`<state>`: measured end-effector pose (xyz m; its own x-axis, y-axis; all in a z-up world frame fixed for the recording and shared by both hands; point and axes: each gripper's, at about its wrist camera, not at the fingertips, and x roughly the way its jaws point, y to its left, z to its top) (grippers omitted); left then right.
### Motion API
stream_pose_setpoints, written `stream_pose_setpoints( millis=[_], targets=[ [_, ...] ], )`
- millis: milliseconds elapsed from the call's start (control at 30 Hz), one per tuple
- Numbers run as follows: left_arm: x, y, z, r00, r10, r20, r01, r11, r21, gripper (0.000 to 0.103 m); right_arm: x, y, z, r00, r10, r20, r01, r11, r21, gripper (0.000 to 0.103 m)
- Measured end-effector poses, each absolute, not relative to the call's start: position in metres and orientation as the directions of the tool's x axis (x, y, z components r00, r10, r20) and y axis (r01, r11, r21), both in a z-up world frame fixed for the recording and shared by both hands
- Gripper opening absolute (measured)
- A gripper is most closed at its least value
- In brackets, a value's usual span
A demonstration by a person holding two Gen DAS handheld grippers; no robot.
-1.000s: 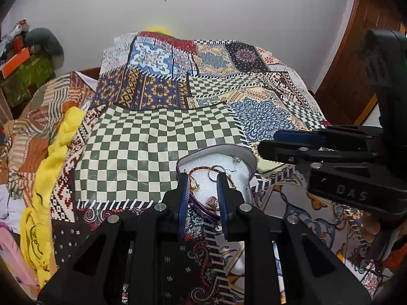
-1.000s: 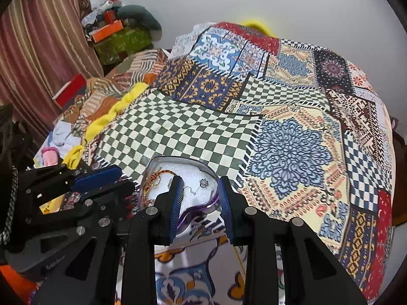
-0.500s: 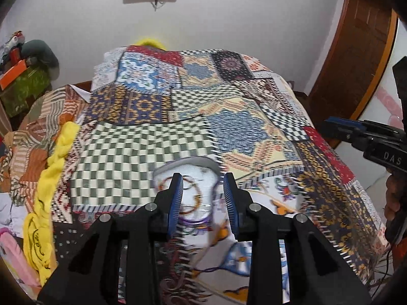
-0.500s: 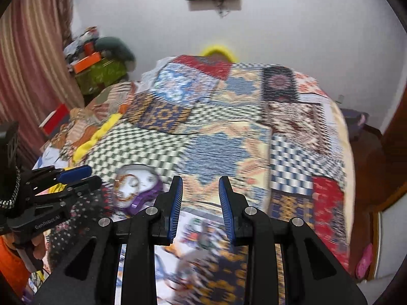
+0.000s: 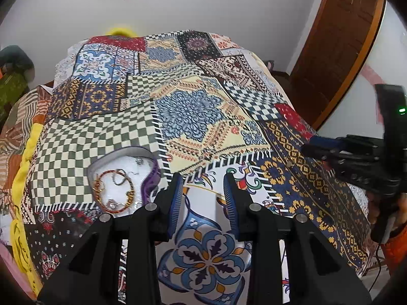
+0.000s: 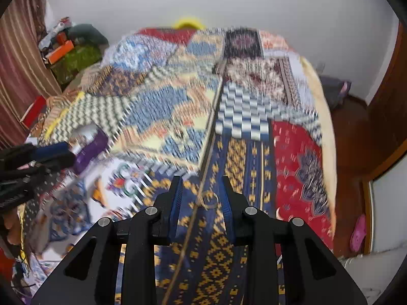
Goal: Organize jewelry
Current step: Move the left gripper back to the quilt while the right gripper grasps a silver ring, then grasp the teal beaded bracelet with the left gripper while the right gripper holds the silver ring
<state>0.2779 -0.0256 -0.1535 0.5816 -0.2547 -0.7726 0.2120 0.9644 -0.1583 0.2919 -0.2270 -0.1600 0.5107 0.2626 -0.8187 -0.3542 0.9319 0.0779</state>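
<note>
Both grippers have pulled away from the jewelry box since a second ago, when each one had its fingers at the box's rim; the right one has swung furthest, off toward the door side of the bed. Here's the left gripper [image 5: 203, 198] now, jaws parted a modest way with nothing between them, only the patchwork bedspread [image 5: 193, 117] showing through the gap. The jewelry box [image 5: 122, 178] sits just left of that gripper's left finger, lid open, purple edge facing the gripper, white lining exposed. Inside lies a red and gold beaded bracelet [image 5: 114, 190], looped wide, with a smaller thin ring [image 5: 119, 176] within the loop and a small silvery piece [image 5: 139, 161] toward the far edge. Over to the right gripper [image 6: 201, 193]: jaws narrow but apart, and empty, hanging above a navy and gold patch of the bedspread. Its view is heavily smeared, so detail is scarce. From here the box is well off to the left, a purple blur beside the other gripper's tips. From the left camera, the right gripper pokes in at the far right edge, well apart from the box. A yellow cloth [image 5: 25, 157] runs along the bed's left side, beyond the box.
</note>
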Motion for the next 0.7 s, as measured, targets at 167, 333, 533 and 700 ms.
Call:
stream_pose_setpoints(
  millis=[167,333,533,700],
  targets=[
    [0.28,-0.031,-0.167,0.547,-0.255,-0.797,0.222,0.963,-0.155,0.032,0.307,-0.235,-0.196,0.419,0.259,-0.87,-0.329,0.937,0.12,0.027],
    [0.281,-0.031,-0.178,0.521,-0.265,-0.811,0.229,0.959,-0.166,0.032,0.308,-0.236,-0.2,0.424,0.271,-0.864,-0.353,0.928,0.118,0.027],
    [0.277,-0.036,-0.181,0.512,-0.271,-0.815,0.241,0.956,-0.167,0.032,0.304,-0.232,-0.203,0.437,0.257,-0.862,-0.384,0.92,0.079,0.023],
    [0.269,-0.044,-0.174,0.507,-0.294,-0.811,0.265,0.948,-0.178,0.032,0.304,-0.232,-0.202,0.436,0.262,-0.861,-0.376,0.922,0.091,0.008]
  ],
)
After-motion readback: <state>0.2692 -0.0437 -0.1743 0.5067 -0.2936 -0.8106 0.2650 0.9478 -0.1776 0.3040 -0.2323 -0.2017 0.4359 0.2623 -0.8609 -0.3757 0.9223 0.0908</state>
